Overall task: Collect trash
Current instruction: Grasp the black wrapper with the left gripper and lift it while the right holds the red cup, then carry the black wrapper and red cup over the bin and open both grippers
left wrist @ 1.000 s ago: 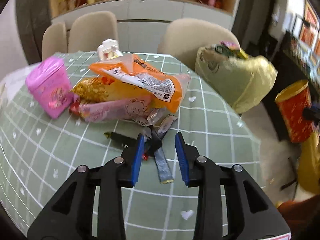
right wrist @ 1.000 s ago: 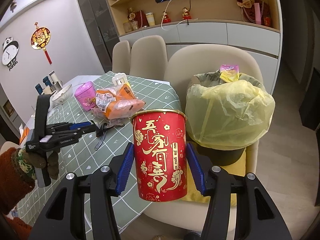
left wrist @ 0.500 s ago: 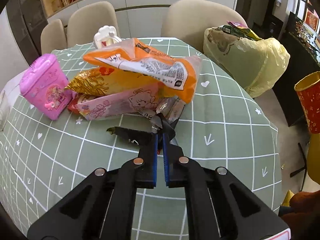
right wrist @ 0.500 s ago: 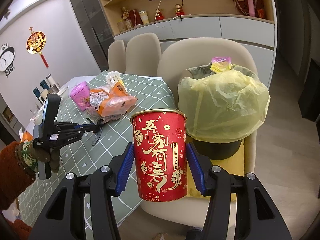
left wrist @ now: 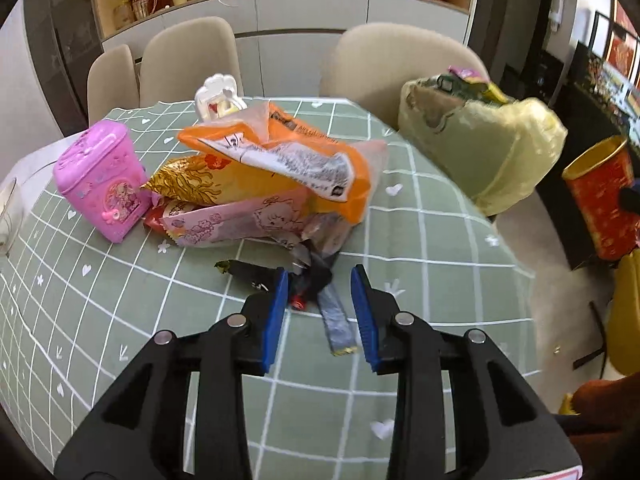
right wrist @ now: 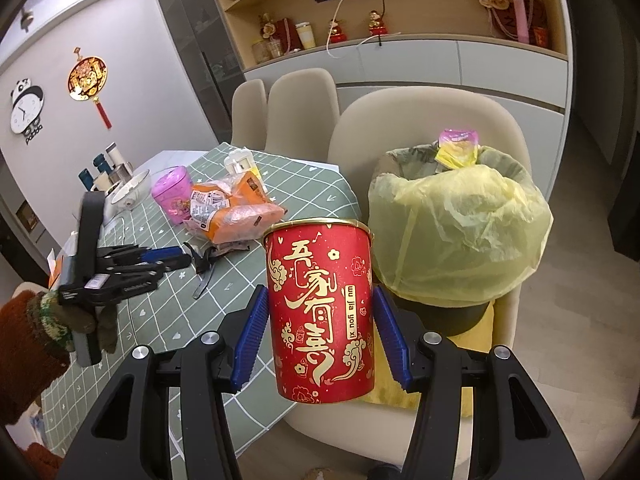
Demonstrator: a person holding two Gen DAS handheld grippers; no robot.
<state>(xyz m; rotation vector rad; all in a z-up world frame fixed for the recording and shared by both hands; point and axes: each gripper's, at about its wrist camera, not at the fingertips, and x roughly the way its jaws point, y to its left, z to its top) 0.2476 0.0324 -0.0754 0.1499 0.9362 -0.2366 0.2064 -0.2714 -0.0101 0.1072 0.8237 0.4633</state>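
Two wrappers [left wrist: 320, 292] between hand-held gripper [left wrist: 320, 300] fingers

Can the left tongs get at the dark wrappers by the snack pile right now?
Probably yes. The left tongs are open, with the dark wrappers lying flat on the tablecloth between the blue pads; nothing covers them on the near side.

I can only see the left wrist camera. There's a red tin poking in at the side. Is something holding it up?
Observer: Yes. The right gripper is shut on the red cylindrical tin with gold lettering, which is upright.
Operator: And what is the big yellow bag standing on?
Observer: The yellow plastic bag lines a black bin, and that bin stands on the seat of a beige padded chair.
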